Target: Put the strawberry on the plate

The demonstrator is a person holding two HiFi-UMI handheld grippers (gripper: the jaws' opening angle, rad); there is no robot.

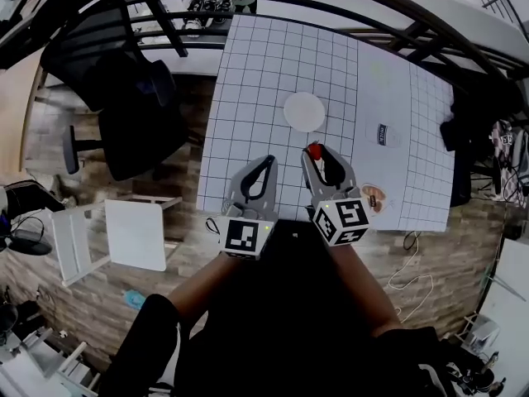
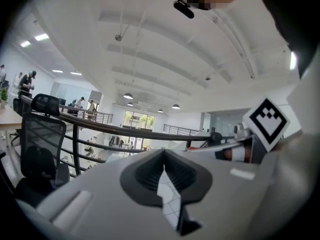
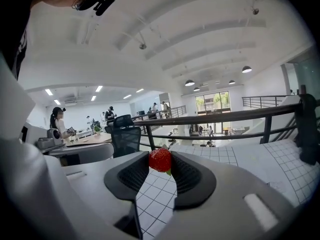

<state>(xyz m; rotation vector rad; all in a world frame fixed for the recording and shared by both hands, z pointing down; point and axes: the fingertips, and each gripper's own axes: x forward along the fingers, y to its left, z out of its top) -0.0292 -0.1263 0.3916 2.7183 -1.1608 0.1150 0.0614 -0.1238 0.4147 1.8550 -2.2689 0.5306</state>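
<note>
Grip looks a bit sketchy tbh: the right gripper (image 1: pixel 316 150) has the strawberry (image 3: pixel 160 160) pinched only at the very tips of its jaws, which stand fairly wide around it. The plate (image 1: pixel 304 112) sits further out on the grid mat (image 1: pixel 273 64), apart from the berry, so there's a carry to do. A tip-only hold on a soft, rounded fruit could let it pop out on any jerk, and squeezing harder might bruise it. Letting go early lands it short of the plate. The left gripper (image 1: pixel 266 162) is closed on nothing, parked alongside.
</note>
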